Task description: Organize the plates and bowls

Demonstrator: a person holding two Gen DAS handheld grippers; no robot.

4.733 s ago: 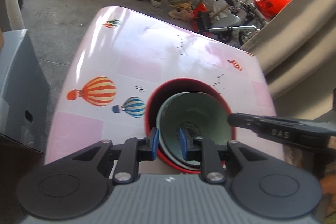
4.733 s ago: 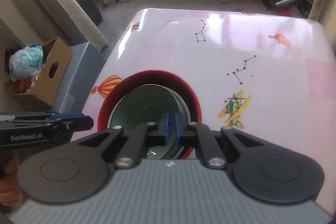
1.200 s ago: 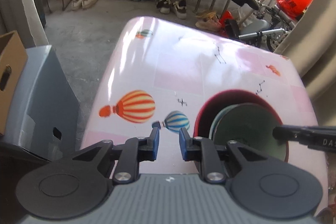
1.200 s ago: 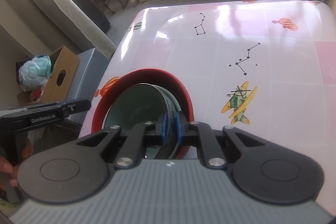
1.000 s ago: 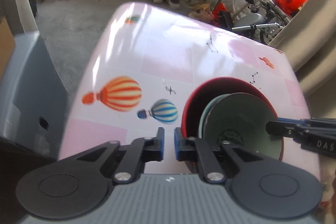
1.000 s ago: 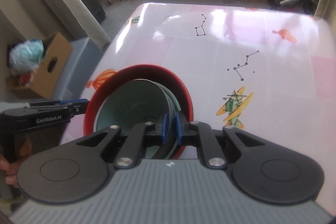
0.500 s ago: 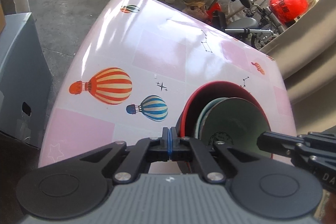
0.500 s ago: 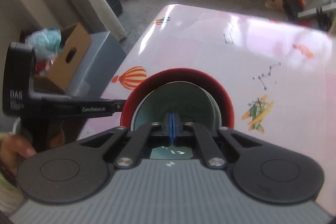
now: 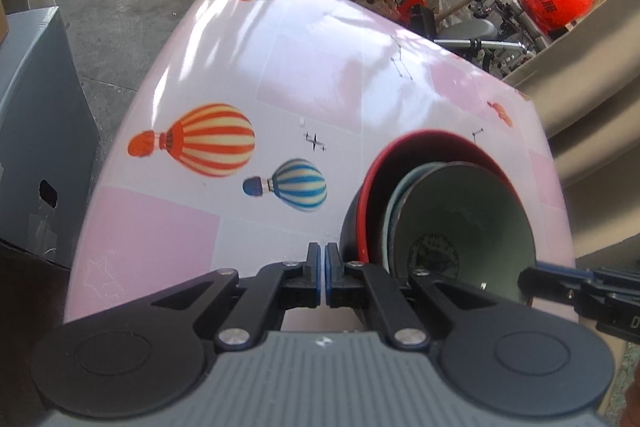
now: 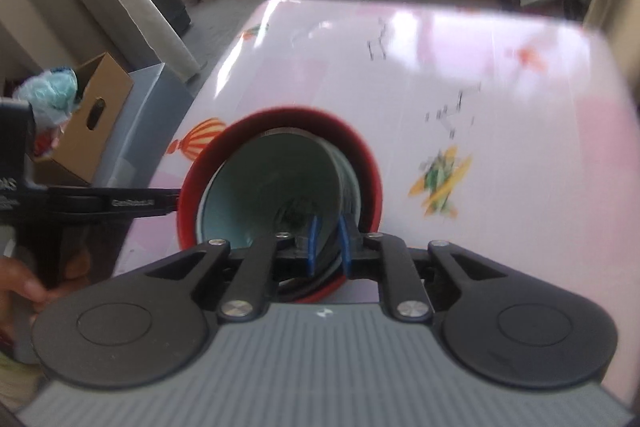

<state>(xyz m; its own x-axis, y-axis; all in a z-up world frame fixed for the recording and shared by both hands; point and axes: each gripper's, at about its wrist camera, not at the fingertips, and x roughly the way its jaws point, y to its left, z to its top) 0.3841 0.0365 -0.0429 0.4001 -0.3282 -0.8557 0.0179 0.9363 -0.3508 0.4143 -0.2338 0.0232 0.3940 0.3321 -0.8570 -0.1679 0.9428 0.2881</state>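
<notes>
A red bowl (image 9: pixel 424 147) (image 10: pixel 360 147) stands near the front edge of the pink balloon-print table (image 9: pixel 312 79) (image 10: pixel 500 75). Pale green bowls (image 9: pixel 472 211) (image 10: pixel 272 187) are nested inside it. My left gripper (image 9: pixel 322 267) (image 10: pixel 160 201) is shut on nothing, just left of the red bowl's wall. My right gripper (image 10: pixel 328 245) (image 9: pixel 536 277) hangs over the stack's near right side. Its jaws are opening, and the green bowls' rim shows between the blue pads (image 10: pixel 344 243), which do not look pressed on it.
A grey box (image 9: pixel 36 131) (image 10: pixel 160 95) and a brown cardboard box (image 10: pixel 92 119) stand off the table's left side. Shoes, a bicycle (image 9: pixel 472 27) and a red bag (image 9: pixel 556 3) lie beyond the far edge. A person's hand (image 10: pixel 20 287) holds the left gripper.
The left gripper's jaws closed beside the red bowl. The right gripper let go of the green bowl's rim, shut on nothing, and has parted again over the rim. The stack stayed put.
</notes>
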